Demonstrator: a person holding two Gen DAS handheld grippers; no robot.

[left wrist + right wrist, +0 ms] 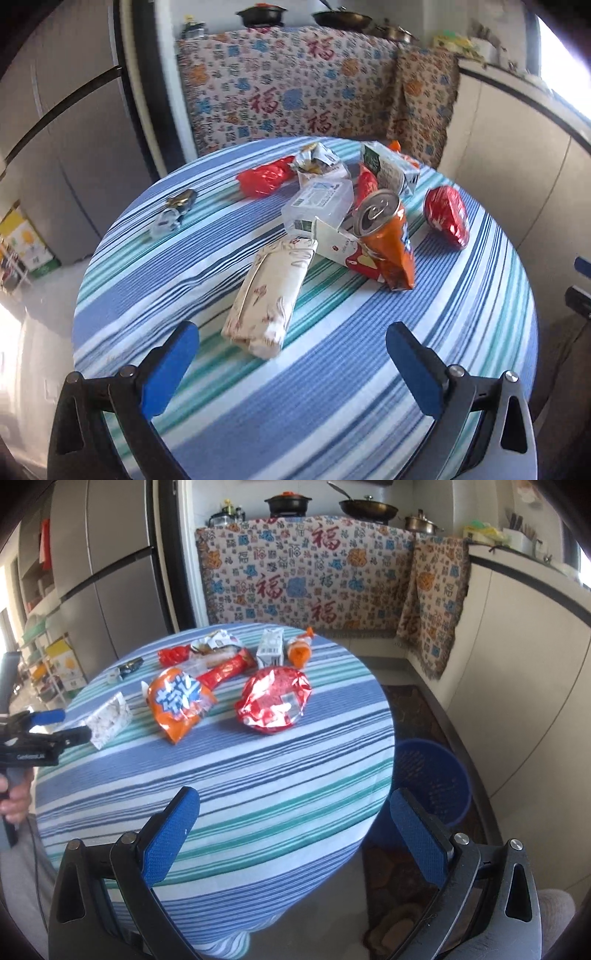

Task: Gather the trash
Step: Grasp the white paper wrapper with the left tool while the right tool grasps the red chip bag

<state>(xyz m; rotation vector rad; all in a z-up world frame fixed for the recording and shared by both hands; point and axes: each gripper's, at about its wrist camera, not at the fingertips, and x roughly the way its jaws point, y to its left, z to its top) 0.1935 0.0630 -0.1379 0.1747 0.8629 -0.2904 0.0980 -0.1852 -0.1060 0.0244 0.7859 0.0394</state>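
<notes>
Hovering over the near side of the round striped table [332,369], the left gripper [291,336] had its blue fingers wide apart, holding nothing. A white tissue pack [269,295] lay just past it, with an orange can [388,240] and red wrappers [260,179] farther back. The right gripper [291,805] was spread apart and empty too. A blue trash bin [439,775] stood on the floor right of the table.

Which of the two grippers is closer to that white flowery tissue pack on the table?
The left. The left gripper hangs open just short of the tissue pack, which lies right ahead between its fingers. The right gripper hangs open over the table's near edge, with the pack far off to its left.
</notes>
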